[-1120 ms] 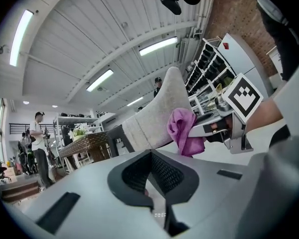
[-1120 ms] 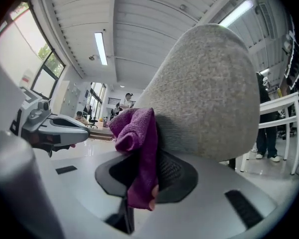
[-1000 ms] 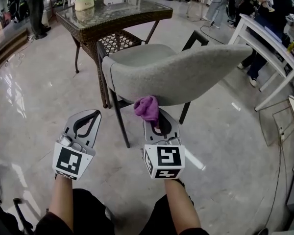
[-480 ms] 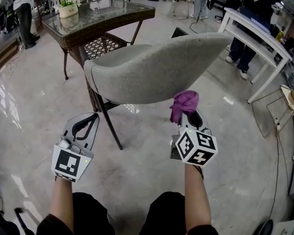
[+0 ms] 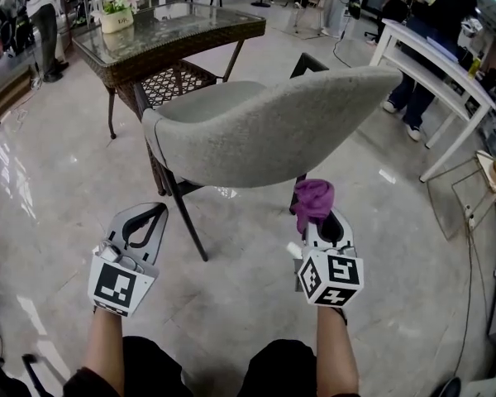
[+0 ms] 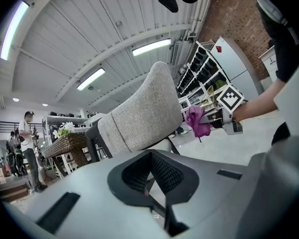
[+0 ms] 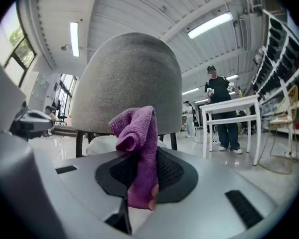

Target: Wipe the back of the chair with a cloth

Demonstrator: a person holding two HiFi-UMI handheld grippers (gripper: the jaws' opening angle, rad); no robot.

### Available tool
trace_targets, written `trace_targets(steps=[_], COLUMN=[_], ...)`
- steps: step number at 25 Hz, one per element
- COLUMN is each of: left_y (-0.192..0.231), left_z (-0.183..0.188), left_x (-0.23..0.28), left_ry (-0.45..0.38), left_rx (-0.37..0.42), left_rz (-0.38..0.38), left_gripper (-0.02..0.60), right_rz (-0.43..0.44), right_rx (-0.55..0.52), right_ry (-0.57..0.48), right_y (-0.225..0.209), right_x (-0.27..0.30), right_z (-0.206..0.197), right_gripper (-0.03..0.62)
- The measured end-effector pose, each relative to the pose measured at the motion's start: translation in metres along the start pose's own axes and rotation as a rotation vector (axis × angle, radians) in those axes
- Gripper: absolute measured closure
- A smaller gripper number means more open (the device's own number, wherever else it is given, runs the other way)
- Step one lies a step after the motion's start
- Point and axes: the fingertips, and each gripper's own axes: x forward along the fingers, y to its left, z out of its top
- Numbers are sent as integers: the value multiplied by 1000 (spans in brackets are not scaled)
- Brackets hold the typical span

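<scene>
The grey chair back (image 5: 264,131) curves just ahead of you; you seem to be between wiping strokes. The wicker table (image 5: 165,31) beyond it stands clear of your path. Your left gripper (image 5: 153,212) is clenched on nothing. Your right gripper (image 5: 321,220) pinches the purple cloth (image 5: 312,197) just under the back's lower edge. Next, raise it into contact and sweep across.

Both forearms reach forward, left gripper (image 5: 156,212) fingers closed together, right gripper (image 5: 320,220) fingers pinching the cloth (image 5: 312,195).
</scene>
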Motion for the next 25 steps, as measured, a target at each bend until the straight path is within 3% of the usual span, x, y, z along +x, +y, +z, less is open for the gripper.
trace_targets(steps=[6,12,15,18,25], left_y=[10,20,23,29,58], left_z=[-13,-10,3,23,79], left_x=[6,6,3,-6,-21], left_ry=[8,43,61,85,128], left_rx=[-35,-83,-98,-132,-217], left_rz=[4,5,-11,-16,29], left_gripper=[572,572,572,572,572], right_rz=[46,95,95,86,83], right_rx=[-109,-168,-187,-140,-101], right_ry=[-2,-30,-11,24,77], right_y=[29,56,61,61,54], right_x=[-3,-15,-20,-29,-43], right_z=[-14,2,12,33,99], right_gripper=[500,500,500,500,500])
